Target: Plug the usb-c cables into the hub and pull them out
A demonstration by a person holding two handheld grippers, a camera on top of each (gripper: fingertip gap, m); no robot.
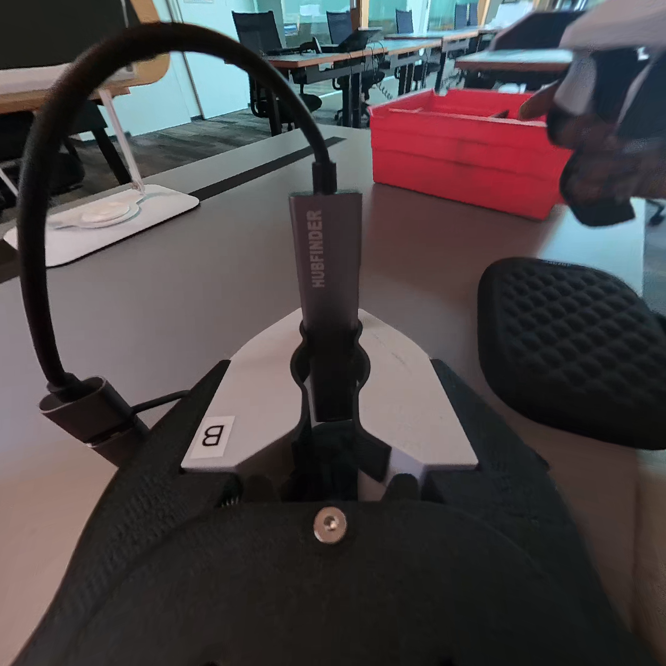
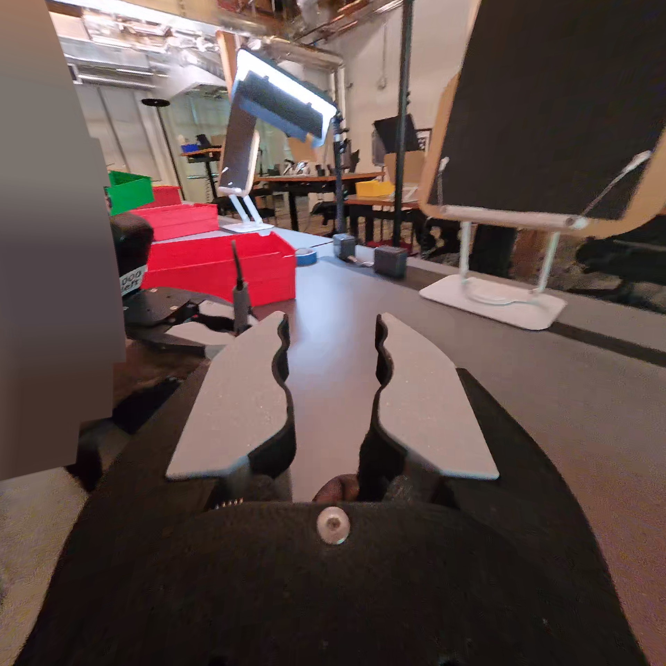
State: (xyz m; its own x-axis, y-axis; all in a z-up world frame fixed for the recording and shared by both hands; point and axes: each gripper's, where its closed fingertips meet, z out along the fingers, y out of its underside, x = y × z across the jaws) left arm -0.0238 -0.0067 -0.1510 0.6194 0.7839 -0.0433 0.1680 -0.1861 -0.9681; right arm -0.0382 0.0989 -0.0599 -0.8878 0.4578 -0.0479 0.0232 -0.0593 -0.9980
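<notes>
Left gripper (image 1: pixel 330 355): my jaws are clamped on the USB hub (image 1: pixel 326 288), a slim dark grey bar. It sits in the notch between the two pale fingers (image 1: pixel 263 393) and sticks out forward past the tips, tilted up off the surface (image 1: pixel 180 324). Grip is on the near half of the bar; the near end sits inside the jaws.

The hub's own black cable (image 1: pixel 108 90) leaves the far end, arcs up and over to the left, and comes down to a dark grey plug (image 1: pixel 84 414) just beside my left finger. A thin black tether loop hangs off that plug. I can't tell whether the plug touches the gripper body.

Right gripper (image 2: pixel 331 333): jaws spread wide, nothing between them, only grey surface (image 2: pixel 540 396) visible through the gap. It's off the surface and pointed along it. In the left wrist view it shows blurred at upper right (image 1: pixel 609 151), well apart from the hub.

From the right wrist view I see the left gripper (image 2: pixel 201 324) to the left with the hub (image 2: pixel 240 306) standing up out of it.

Around: black textured zip case (image 1: pixel 569 353) on the surface right of the hub, red bin (image 1: pixel 461 162) behind it, white tablet stand (image 2: pixel 497 299) to the right of my right gripper, blue tape roll (image 2: pixel 306 256) and two small grey cubes (image 2: pixel 390 261) further back.
</notes>
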